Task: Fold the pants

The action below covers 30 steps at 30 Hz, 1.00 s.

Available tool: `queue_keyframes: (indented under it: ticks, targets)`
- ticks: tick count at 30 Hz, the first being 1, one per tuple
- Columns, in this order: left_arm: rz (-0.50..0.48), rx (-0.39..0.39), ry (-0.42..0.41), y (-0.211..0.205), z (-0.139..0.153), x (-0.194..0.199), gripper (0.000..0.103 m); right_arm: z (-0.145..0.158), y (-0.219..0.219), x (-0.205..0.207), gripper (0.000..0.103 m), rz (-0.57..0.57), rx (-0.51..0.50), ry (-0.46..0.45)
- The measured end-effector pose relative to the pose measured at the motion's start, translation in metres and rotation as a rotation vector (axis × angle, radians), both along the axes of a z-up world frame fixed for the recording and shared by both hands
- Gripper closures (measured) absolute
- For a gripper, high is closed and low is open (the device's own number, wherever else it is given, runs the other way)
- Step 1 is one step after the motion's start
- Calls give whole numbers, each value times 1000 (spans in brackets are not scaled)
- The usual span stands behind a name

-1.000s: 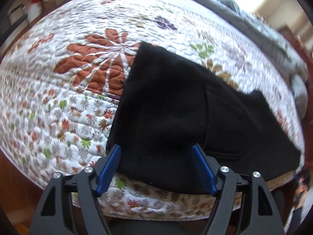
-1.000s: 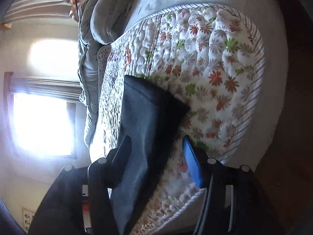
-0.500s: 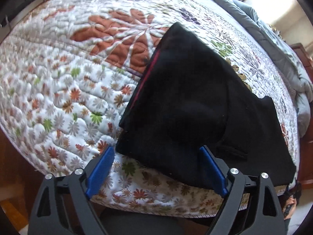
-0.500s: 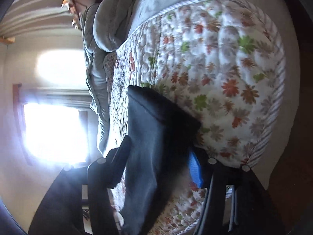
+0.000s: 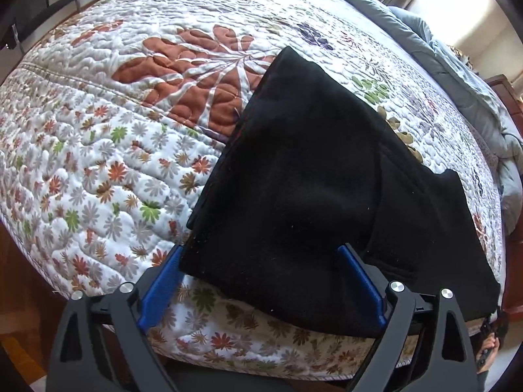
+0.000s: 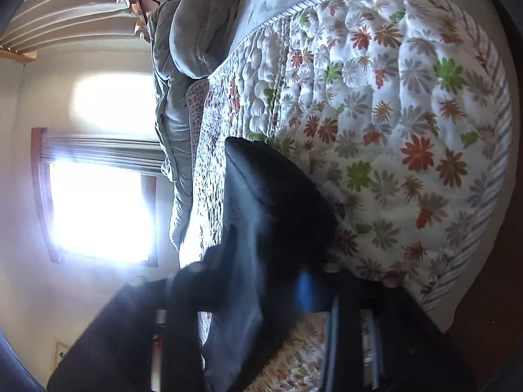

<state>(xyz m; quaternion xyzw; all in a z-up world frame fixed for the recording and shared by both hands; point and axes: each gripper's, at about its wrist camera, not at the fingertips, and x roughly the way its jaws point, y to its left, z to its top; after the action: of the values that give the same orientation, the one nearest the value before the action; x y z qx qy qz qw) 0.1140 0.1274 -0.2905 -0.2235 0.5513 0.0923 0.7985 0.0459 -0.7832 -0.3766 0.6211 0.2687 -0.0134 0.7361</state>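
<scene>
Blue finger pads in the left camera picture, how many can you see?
2. One blue pad sits at the pants' lower left corner, the other against the black cloth further right.

Left gripper (image 5: 261,281) jaws are opened wider over the black pants (image 5: 313,176); right gripper (image 6: 258,281) jaws are drawn closed onto the cloth.
</scene>
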Motion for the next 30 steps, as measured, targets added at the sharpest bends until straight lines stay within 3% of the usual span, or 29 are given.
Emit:
queue_keyframes:
  ticks: [1, 4, 15, 25, 30]
  targets:
    - [5, 0, -3, -1, -1, 2, 9, 1, 1, 0, 88, 0, -9, 5]
    - [10, 13, -10, -3, -2, 1, 9, 10, 4, 2, 93, 1, -56, 13]
    - [14, 50, -30, -7, 0, -8, 9, 82, 35, 13, 94, 39, -288, 24]
    - [19, 22, -34, -4, -2, -11, 8, 151, 74, 23, 94, 81, -481, 25]
    - [19, 16, -40, -3, -2, -13, 8, 170, 88, 20, 94, 100, -534, 14]
